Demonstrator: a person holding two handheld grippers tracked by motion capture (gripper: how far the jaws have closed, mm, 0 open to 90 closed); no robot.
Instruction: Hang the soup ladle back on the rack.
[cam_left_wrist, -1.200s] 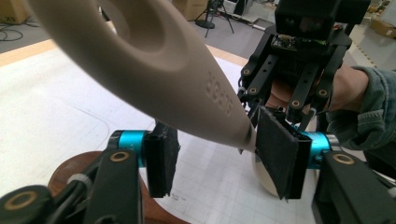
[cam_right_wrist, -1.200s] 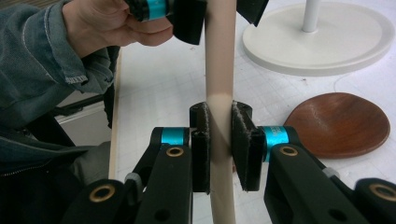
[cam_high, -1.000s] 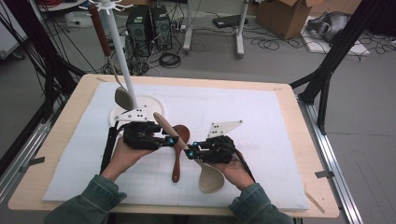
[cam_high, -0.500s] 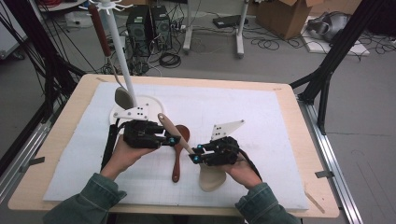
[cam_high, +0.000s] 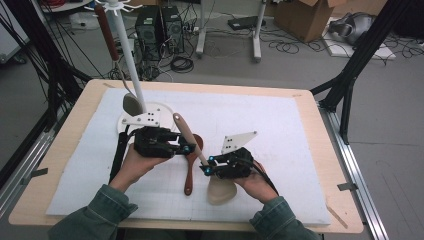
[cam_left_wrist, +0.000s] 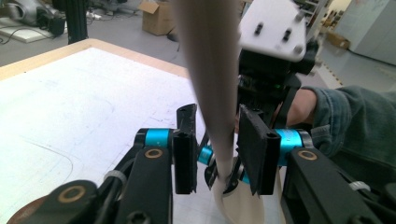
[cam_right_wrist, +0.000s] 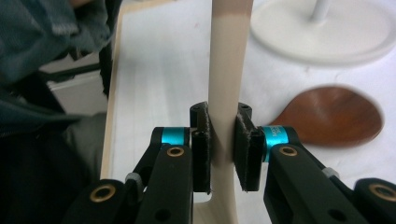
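Pale spatula (cam_high: 200, 150) tilting up off the white mat (cam_high: 280, 130), handle end high toward the stand, wide blade low near the table's front edge. Right gripper (cam_high: 206, 170) pinching the handle just above the blade, both pads pressing flat on it in the right gripper view (cam_right_wrist: 223, 154). Left gripper (cam_high: 189, 148) straddling the same handle higher up, jaws having just been opening, spread with the handle (cam_left_wrist: 210, 93) passing between them and daylight showing on either side in the left gripper view; pads (cam_left_wrist: 186, 158) not pressing. Brown wooden spoon (cam_high: 192, 160) lying flat on the mat under the spatula, between the two hands, bowl pointing away from the person. White rack stand (cam_high: 131, 65) rising behind the left hand (cam_high: 132, 167), a dark-handled ladle (cam_high: 112, 50) hanging from it, bowl low beside the pole.
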